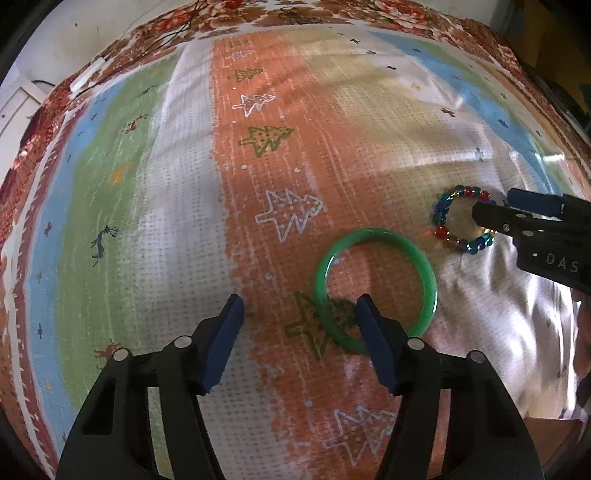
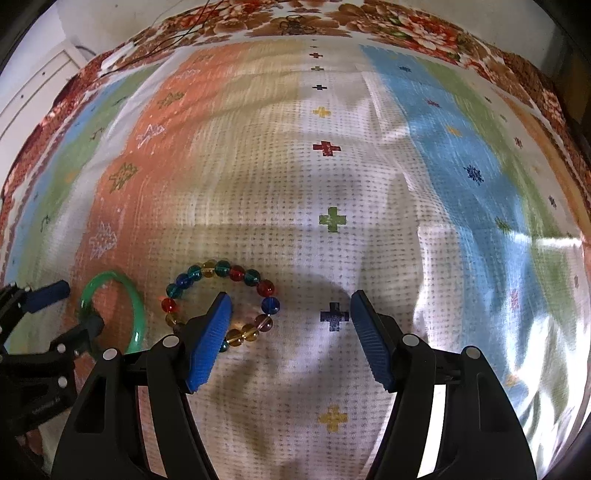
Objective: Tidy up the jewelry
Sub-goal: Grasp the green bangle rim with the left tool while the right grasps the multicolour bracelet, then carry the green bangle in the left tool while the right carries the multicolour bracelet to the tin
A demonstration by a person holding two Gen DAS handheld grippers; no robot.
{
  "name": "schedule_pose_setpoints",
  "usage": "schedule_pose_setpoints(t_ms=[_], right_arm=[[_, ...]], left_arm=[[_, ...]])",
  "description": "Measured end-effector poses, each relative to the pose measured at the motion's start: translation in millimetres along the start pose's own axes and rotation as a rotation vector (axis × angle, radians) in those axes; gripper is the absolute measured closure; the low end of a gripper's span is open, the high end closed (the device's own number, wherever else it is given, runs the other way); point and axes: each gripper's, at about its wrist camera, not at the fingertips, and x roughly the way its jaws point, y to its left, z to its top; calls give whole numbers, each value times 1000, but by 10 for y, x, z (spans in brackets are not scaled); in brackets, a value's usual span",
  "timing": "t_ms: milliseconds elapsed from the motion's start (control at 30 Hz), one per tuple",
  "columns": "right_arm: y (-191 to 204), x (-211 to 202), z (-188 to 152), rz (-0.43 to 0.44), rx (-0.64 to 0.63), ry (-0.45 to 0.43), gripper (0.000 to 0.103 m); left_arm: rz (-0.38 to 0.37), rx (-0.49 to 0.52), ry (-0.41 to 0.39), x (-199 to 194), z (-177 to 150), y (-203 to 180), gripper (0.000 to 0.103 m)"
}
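Left gripper (image 1: 299,314): two blue-padded fingers (image 1: 373,339), set apart, nothing pressed between them. One green bangle (image 1: 376,288) lies flat on the striped cloth (image 1: 184,221); the right-hand finger tip stands inside or over its near rim, the left-hand finger outside the ring on open cloth, so the near-left arc sits between the two. Contact cannot be told from either view.

Just beyond the bangle, to the right: one beaded bracelet (image 1: 461,221), round glass-like beads in red, blue, teal and amber. The two pieces lie near each other, not touching.

Right gripper (image 2: 291,314): fingers apart as well, clamped on nothing. Its left-hand finger (image 2: 210,339) comes down inside the bead ring and covers part of the near arc; its right-hand finger sits well outside, over a dark blue cross printed on the cloth. From the left wrist view this gripper enters at the right edge, one tip over the bracelet's far-right beads. Its black body carries white lettering: "DAS" is readable, the rest cut off by the frame.

Count: two grippers, one bangle, one bracelet.

Farther out: cloth stripes in orange, white, green, blue and tan, printed with trees, deer and crosses. At the far edge, a floral-patterned cover (image 2: 332,22).
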Motion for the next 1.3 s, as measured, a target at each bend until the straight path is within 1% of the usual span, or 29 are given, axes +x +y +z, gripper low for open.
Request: schedule_pose_setpoints(t_ms=[33,67,100,133,167,200,233,367,500,767,867,1000,1100,1300], right_arm=[[8,2,-6,-4,-10,1,41],[6,2,-10,-14,-20,1,47],[-6,-3,-12,-15,-23,1,57],[-19,-9,-10,-12,-21,2,62],[-38,-16,-6,-7,-14,5,72],[-49,-22,-9,-4,-12,7,86],[-47,-25,-10,-4,-16,9,92],[-47,-44,-36,-3,-30,4,93],[-42,-117,-57,12,-41,-15,93],[11,-299,-71,18,-84,-44,93],[64,-412,-57,27,-93,-64,93],[109,-576,-84,29,-120,-95,93],[100,-667,-120,39,-113,-105,93],[143,-859,-161,60,-102,-136,93]], left_arm=[[-1,2,-6,-8,-3,7,64],[-4,0,-3,-7,5,12,71],[-8,-2,1,-9,13,21,83],[-11,-7,6,-10,16,31,93],[-11,-9,8,-9,17,37,94],[-10,-7,6,-10,14,34,94],[-6,3,4,-13,5,23,94],[-7,-2,5,-23,-3,22,96],[-25,-4,8,-73,-21,10,96],[-35,-9,-23,-268,-21,-27,96],[-19,-32,-40,-356,-38,-8,95],[-15,-52,-67,-509,-78,26,95],[-19,-53,-65,-586,-112,33,95],[-20,-77,-96,-769,-145,54,95]])
